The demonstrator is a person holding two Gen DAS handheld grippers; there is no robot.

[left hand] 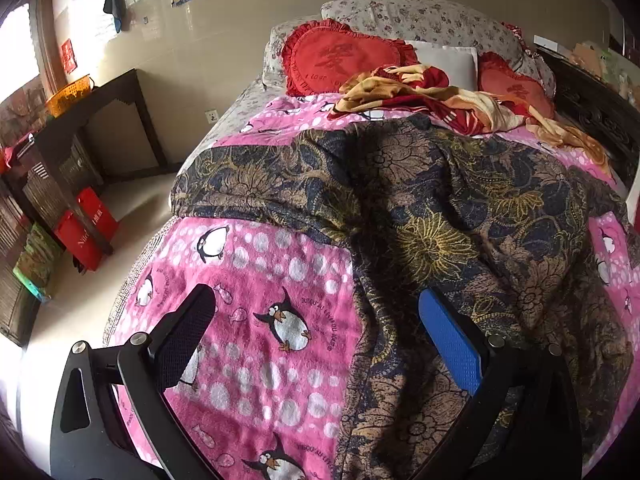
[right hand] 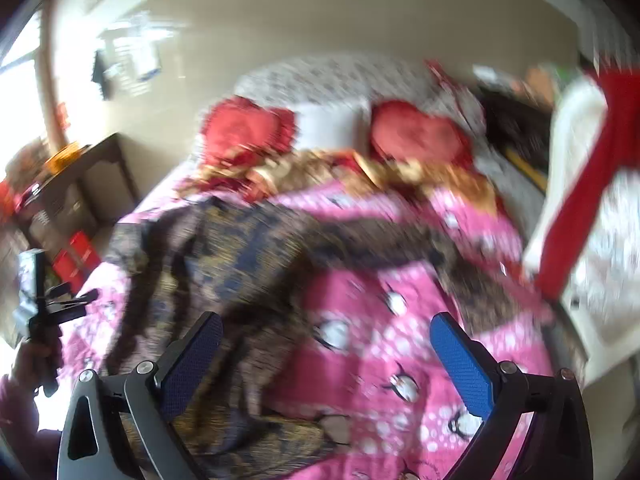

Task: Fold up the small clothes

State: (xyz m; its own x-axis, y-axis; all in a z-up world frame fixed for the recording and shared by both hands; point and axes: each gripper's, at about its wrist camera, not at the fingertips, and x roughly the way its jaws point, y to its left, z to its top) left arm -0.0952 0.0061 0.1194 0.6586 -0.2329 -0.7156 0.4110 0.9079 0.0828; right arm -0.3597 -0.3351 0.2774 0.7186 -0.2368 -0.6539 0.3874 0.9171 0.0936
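Observation:
A dark floral garment (left hand: 420,208) in navy, brown and gold lies spread and rumpled across the pink penguin blanket (left hand: 256,280) on the bed. My left gripper (left hand: 320,320) hangs above its lower left edge, jaws wide open, nothing between the fingers. The right wrist view is blurred by motion. There the same garment (right hand: 224,264) stretches across the blanket (right hand: 400,340). My right gripper (right hand: 328,344) is open and empty above the garment's right side. The left gripper (right hand: 48,304), held in a hand, shows at the far left of that view.
A red and yellow crumpled cloth (left hand: 432,100) and red heart cushions (left hand: 344,56) lie at the head of the bed. A dark desk (left hand: 92,120) with an orange basket and red bags (left hand: 90,228) stands on the floor to the left. A white and red object (right hand: 580,200) stands right of the bed.

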